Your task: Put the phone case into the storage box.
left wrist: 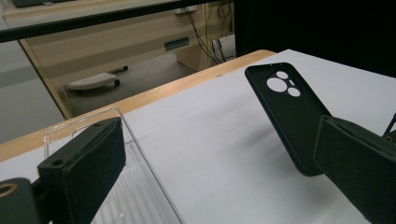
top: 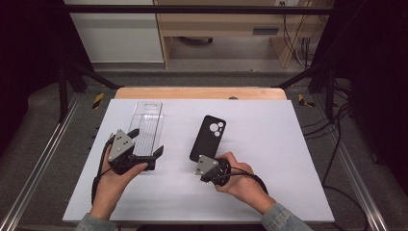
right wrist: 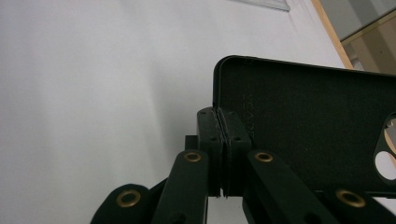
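Surface: you are working at a white table top (top: 269, 159) with a wooden strip along its far edge, dark frame bars and pale wooden furniture behind it.
Black phone case: the matte black soft phone case (top: 208, 136) with round camera cut-outs lies a little right of the table's middle, cut-outs at its far end; its near end sits in your right gripper.
Right gripper: your right gripper (top: 208, 167) has its jaws pressed together on the near edge of the case wall, close to a corner, as the right gripper view shows (right wrist: 223, 140).
Clear tray: the clear ribbed plastic tray (top: 146, 124) lies flat, left of the case and apart from it.
Left gripper: your left gripper (top: 146, 142) stands with jaws wide apart over the tray's near end, gripping nothing.
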{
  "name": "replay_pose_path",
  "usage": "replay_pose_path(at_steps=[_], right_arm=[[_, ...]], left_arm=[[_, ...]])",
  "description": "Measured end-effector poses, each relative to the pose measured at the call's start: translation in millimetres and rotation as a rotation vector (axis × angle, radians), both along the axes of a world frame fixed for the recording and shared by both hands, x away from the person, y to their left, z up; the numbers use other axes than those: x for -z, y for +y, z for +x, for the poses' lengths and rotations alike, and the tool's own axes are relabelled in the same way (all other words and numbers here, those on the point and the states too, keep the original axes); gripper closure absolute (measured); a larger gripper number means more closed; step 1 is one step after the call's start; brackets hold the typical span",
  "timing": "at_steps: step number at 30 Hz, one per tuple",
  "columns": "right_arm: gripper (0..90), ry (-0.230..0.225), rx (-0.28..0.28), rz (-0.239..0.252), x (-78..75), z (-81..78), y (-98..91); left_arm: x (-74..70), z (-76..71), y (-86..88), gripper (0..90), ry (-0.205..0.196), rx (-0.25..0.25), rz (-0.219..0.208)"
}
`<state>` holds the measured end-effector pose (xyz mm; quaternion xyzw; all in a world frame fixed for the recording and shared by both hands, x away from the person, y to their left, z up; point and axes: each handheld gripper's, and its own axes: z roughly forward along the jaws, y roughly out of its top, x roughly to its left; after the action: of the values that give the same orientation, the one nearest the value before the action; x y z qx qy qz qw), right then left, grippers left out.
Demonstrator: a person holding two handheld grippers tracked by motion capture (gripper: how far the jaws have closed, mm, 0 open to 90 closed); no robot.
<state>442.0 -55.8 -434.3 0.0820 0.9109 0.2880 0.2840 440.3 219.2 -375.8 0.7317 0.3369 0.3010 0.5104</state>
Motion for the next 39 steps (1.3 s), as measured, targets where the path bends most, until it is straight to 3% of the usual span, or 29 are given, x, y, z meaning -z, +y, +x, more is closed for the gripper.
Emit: replay_pose_path(at_steps=[25,39], right_arm=[[89.0,-0.002,-0.016,0.020,-3.7,-5.4,4.6],[89.0,-0.015,-0.034,0.014,-3.9,-10.6,11.9]], left_arm=[[-11.7,21.7,-33.0,3.6,0.067,0.009,0.041],[-9.1,38.3,-52.2,9.0,0.171,0.014,0.035]])
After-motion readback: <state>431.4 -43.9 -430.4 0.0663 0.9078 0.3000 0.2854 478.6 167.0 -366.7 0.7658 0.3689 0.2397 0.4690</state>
